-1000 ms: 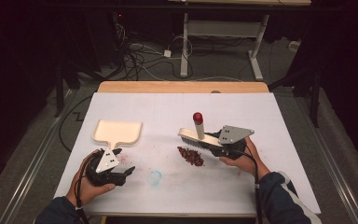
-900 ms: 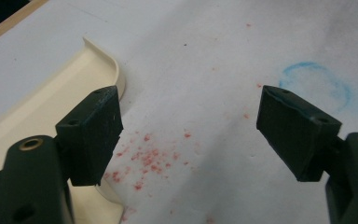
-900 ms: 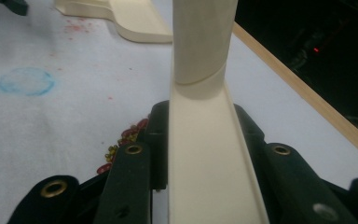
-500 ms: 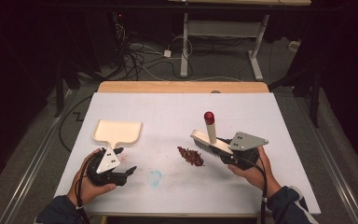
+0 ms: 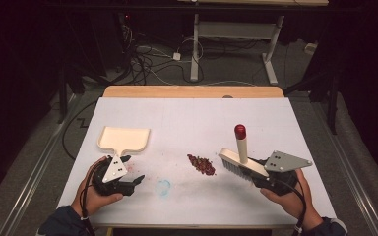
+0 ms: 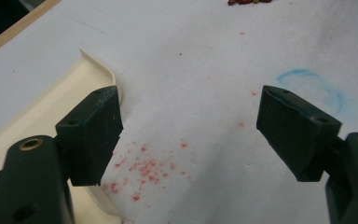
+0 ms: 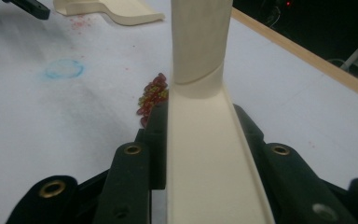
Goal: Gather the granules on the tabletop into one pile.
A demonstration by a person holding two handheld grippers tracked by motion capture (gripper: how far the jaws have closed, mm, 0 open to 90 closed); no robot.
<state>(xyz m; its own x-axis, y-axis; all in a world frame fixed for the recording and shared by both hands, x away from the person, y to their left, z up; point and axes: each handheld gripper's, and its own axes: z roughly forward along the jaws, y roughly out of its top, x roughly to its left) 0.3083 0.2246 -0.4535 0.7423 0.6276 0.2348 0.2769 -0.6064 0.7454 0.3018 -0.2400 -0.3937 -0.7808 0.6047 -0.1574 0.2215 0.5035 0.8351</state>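
Note:
A small pile of red beans (image 5: 201, 164) (image 7: 153, 95) lies mid-table. My right gripper (image 5: 254, 172) (image 7: 200, 122) is shut on a cream hand brush (image 5: 240, 163) (image 7: 200, 140). The brush's red-tipped handle (image 5: 239, 132) points up, and its bristles sit just right of the pile. A cream dustpan (image 5: 123, 139) (image 6: 46, 109) (image 7: 114, 10) lies flat at the left. My left gripper (image 5: 134, 169) (image 6: 191, 121) rests open on the table beside the dustpan's handle, with nothing between the jaws; one finger (image 6: 95, 133) is next to the pan's edge.
A blue chalk circle (image 5: 163, 187) (image 6: 314, 86) (image 7: 64, 68) is drawn on the white table cover (image 5: 192, 118), between the grippers. Red crumbs (image 6: 144, 168) speckle the cover near the dustpan. A wooden table edge (image 5: 192, 91) runs along the far side, with cables on the floor beyond.
My right gripper has carried the brush to the right and nearer the person, off to the right of the bean pile. The left gripper has stayed put.

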